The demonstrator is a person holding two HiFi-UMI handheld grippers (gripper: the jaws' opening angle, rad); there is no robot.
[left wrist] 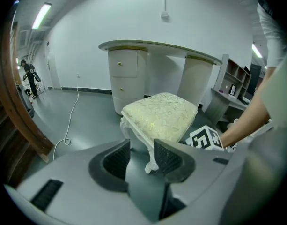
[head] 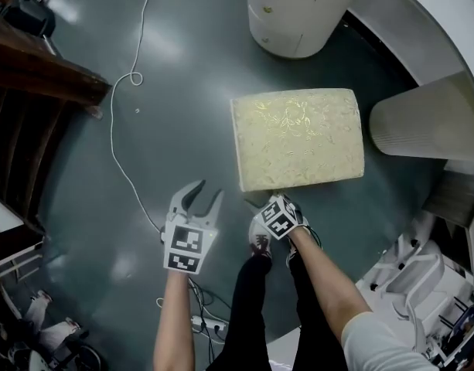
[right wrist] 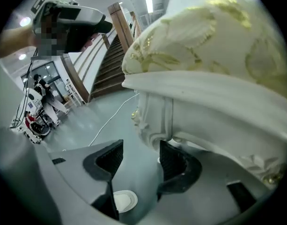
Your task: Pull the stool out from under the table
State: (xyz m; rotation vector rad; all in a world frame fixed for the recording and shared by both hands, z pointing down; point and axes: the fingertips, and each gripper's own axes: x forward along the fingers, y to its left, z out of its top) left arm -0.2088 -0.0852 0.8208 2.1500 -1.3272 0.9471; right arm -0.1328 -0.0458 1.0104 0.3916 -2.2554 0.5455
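Grey floor (head: 182, 91) is occupied by the white curved surface (head: 445, 29) and, just before it, the cream brocade stool (head: 297, 137), seemingly clear of the overhang. The right gripper (right wrist: 141, 156) is held low for purchase, fingers spread unclenched beside a carved leg (right wrist: 155, 121); the left gripper (head: 208, 194) is held back, fingers released and empty.
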